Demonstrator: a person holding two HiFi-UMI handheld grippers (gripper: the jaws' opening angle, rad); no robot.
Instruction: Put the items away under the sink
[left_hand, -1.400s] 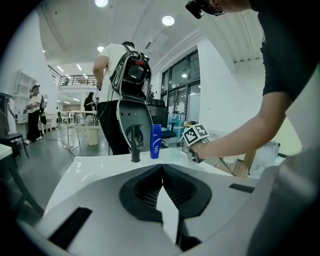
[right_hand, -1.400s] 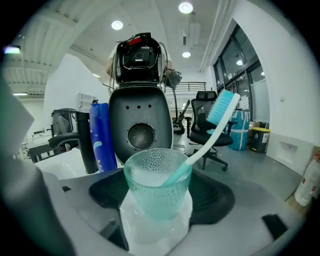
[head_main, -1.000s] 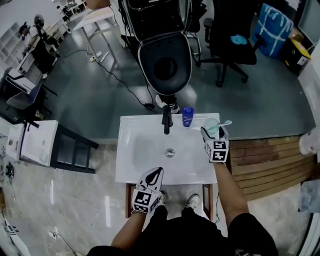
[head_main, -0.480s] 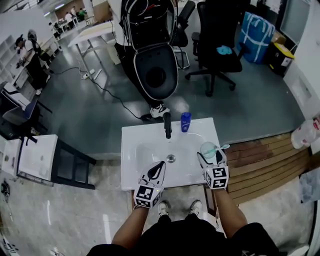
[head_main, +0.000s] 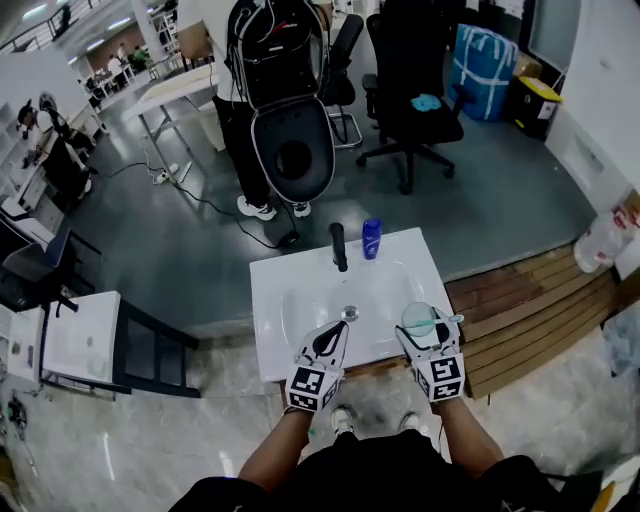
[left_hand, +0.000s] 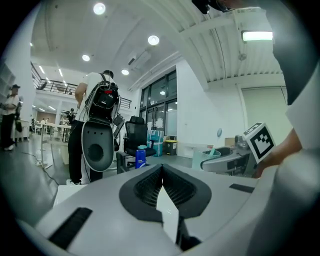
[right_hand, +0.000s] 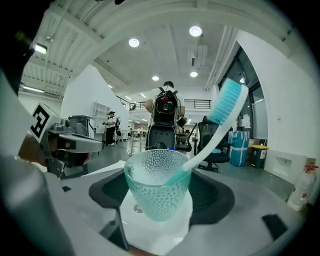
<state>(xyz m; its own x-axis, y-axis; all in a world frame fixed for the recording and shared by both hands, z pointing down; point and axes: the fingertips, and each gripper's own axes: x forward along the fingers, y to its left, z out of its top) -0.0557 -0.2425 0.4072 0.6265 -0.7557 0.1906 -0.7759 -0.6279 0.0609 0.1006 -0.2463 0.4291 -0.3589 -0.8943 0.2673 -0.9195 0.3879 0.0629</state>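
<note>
cup (right_hand: 157, 182) clamped in right gripper (head_main: 422, 326), over sink (head_main: 290, 300)

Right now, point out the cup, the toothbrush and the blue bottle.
cup (right_hand: 157, 185), right gripper view, on its dotted side wall.
toothbrush (right_hand: 206, 147), right gripper view, on the white handle above the rim.
blue bottle (head_main: 371, 240), head view, on the middle of its body.

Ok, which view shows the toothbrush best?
Right gripper view: the toothbrush shows close up, leaning out of the cup between the jaws. Head view shows it tiny from above; left gripper view, just a distant sliver.
</note>
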